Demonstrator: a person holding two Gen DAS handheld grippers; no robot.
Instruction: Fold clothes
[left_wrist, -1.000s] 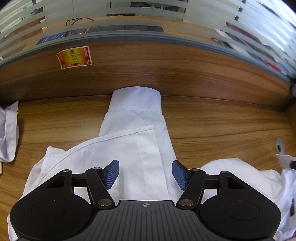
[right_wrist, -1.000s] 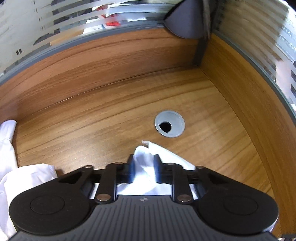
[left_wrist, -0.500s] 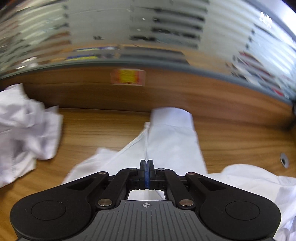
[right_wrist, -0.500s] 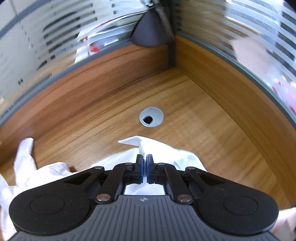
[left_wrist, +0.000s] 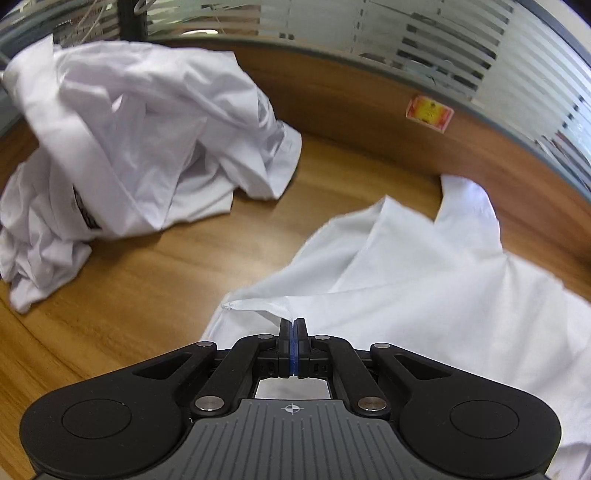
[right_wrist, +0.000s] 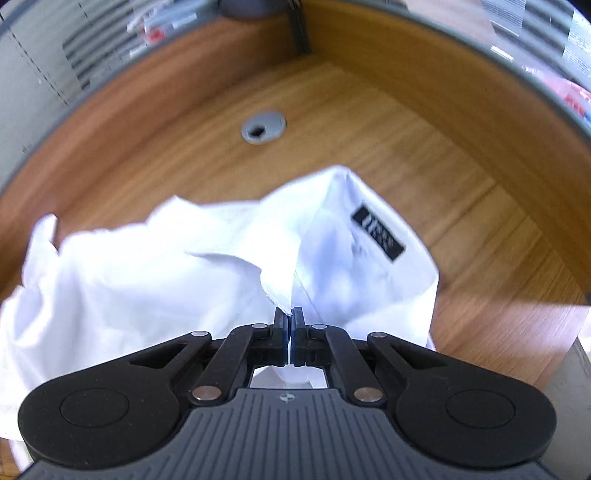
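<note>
A white shirt (left_wrist: 443, 295) lies spread on the wooden desk, its sleeve (left_wrist: 469, 210) reaching toward the back panel. My left gripper (left_wrist: 293, 323) is shut on a pulled-up edge of that shirt near its hem. In the right wrist view the same white shirt (right_wrist: 166, 266) shows its collar with a black label (right_wrist: 376, 236). My right gripper (right_wrist: 288, 314) is shut on a pinched point of the shirt's fabric beside the collar, and the cloth tents up to the pads.
A crumpled heap of white clothes (left_wrist: 129, 147) sits at the left of the desk. A wooden back panel with a red-yellow sticker (left_wrist: 428, 112) and striped glass rises behind. A grey cable grommet (right_wrist: 263, 127) is set in the desk's right corner.
My left gripper shut on the shirt's edge and swept left, bringing the crumpled heap into view. My right gripper finished closing on the cloth and pulled it, exposing the collar and label.
</note>
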